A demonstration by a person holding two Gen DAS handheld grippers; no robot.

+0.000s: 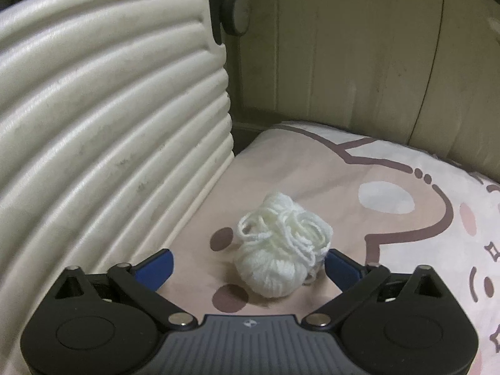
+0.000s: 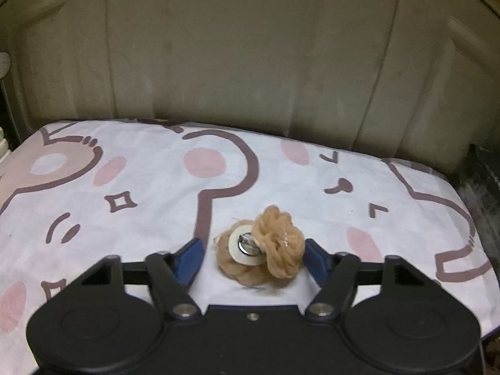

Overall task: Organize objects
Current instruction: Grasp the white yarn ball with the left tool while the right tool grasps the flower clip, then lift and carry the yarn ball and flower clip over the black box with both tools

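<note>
A ball of white yarn point(image 1: 279, 250) with loose loops lies on a pink and white cartoon-print cushion point(image 1: 390, 218). My left gripper point(image 1: 248, 267) is open, its blue fingers on either side of the ball; the right finger touches or nearly touches it. In the right wrist view a tan yarn flower brooch point(image 2: 265, 251) with a white disc and metal pin lies on the same kind of cushion point(image 2: 125, 187). My right gripper point(image 2: 254, 257) is open, with the brooch between its blue fingers and a gap on the left side.
A white ribbed hard-shell suitcase point(image 1: 103, 131) with a dark wheel point(image 1: 237, 12) stands close on the left of the yarn. A beige padded backrest point(image 2: 250, 62) rises behind the cushion. The cushion's right edge drops to a dark surface point(image 2: 481, 187).
</note>
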